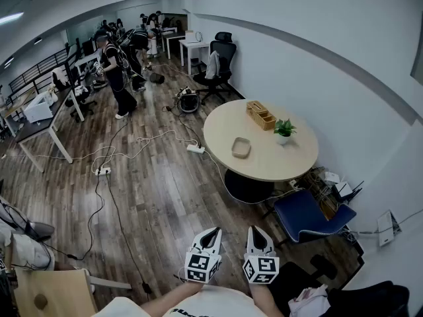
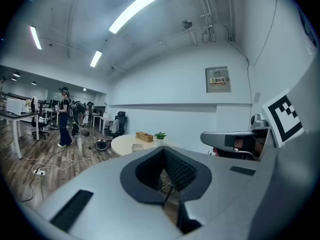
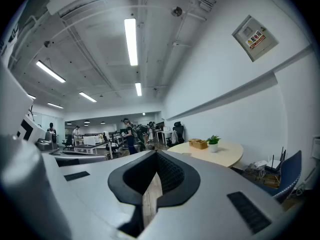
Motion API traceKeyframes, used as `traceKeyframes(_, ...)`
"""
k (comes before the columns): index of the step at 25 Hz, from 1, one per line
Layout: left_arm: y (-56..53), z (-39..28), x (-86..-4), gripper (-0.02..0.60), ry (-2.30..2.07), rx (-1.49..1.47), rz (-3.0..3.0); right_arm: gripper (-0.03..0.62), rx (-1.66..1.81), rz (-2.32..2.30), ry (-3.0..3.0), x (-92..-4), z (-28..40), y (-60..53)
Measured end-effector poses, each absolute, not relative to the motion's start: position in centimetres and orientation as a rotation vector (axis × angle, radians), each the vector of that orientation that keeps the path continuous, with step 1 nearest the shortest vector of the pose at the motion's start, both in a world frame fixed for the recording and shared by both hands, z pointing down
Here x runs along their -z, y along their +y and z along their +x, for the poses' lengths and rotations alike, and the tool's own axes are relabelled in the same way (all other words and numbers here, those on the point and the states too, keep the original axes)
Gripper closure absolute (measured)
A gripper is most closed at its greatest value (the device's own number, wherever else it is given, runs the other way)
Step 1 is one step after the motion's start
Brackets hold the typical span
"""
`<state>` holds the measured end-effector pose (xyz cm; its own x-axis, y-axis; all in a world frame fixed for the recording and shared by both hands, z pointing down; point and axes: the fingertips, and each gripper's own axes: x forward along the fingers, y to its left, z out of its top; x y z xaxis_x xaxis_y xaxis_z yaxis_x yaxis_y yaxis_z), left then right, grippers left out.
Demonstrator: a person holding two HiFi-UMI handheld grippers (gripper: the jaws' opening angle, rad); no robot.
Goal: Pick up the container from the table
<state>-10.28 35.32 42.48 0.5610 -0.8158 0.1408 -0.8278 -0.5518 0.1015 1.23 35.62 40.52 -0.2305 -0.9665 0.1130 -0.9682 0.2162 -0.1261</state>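
The container (image 1: 241,148) is a small shallow tan tray lying near the middle of a round beige table (image 1: 291,160). It shows faintly on that table in the left gripper view too (image 2: 136,147). My left gripper (image 1: 215,232) and right gripper (image 1: 255,230) are held side by side close to the person's body at the bottom of the head view, far short of the table. Both are shut with nothing between the jaws. In the left gripper view my left gripper (image 2: 163,151) points toward the table. The right gripper (image 3: 156,154) has the table (image 3: 225,151) off to its right.
On the table also stand a wooden organiser box (image 1: 260,115) and a small potted plant (image 1: 284,129). A blue chair (image 1: 307,215) sits at the table's near side. Cables and a power strip (image 1: 195,148) lie across the wood floor. A person (image 1: 117,78), desks and a black office chair (image 1: 221,58) are farther back.
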Motion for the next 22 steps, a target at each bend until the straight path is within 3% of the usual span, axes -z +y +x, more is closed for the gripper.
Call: traceKeyframes(22,38.7,-5.5,-43.8,0.566,-1.459,-0.176,2.623,0.562,-0.334,1.881,-2.505,-42.3,5.8,37.4)
